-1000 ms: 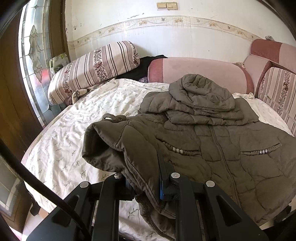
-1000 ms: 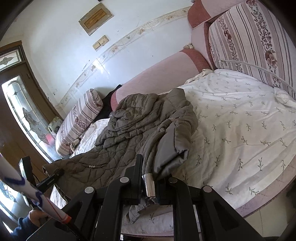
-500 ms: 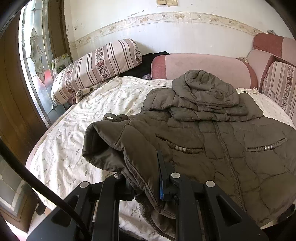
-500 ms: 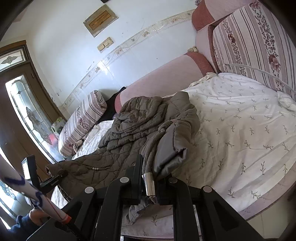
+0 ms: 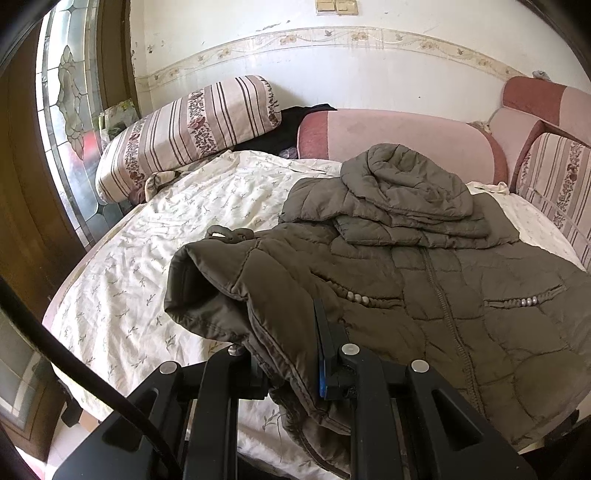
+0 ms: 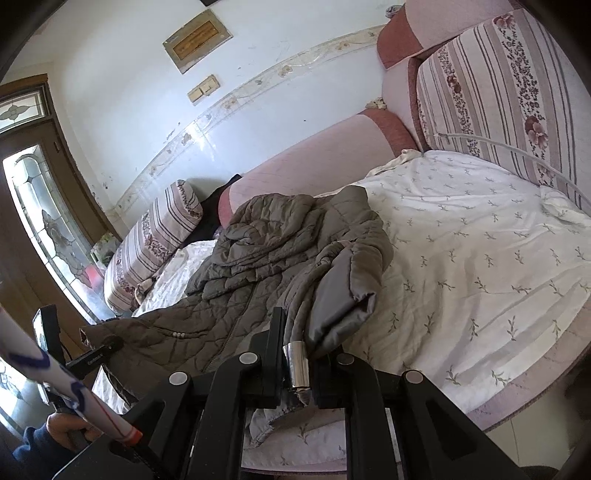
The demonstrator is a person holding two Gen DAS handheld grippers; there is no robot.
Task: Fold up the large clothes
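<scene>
1. Left wrist view: the left gripper (image 5: 286,354) pinches the near hem corner of an olive quilted jacket (image 5: 424,280), its jaws pressed tight on the padded fabric. The jacket lies face up across the near half of a floral bedsheet (image 5: 155,258), hood (image 5: 402,181) bunched toward the pink headboard cushion (image 5: 406,136). One sleeve cuff (image 5: 199,280) gapes open just left of the pinch.

2. Right wrist view: the right gripper (image 6: 295,354) is clamped on the jacket's (image 6: 258,258) opposite hem corner, beside a metal drawstring tip (image 6: 297,363) caught between the jaws. The left gripper (image 6: 96,350) shows far left, gripping its corner, with a hand (image 6: 68,430) below it.

3. Risks: the slick padded shell could slip from either pinch if the hem is pulled up sharply. The right grip may rest partly on the drawstring rather than cloth, in which case the corner could drop away. The loose sleeve lying over the right front could trail and spoil a clean fold, and uneven lifting would skew the crease.

4. Count: one jacket, one hood, two beaded pocket trims (image 5: 356,297), one central zipper (image 5: 443,295); two striped floral bolsters (image 5: 184,129), one each side; two grippers; one wall switch plate (image 5: 336,5).
</scene>
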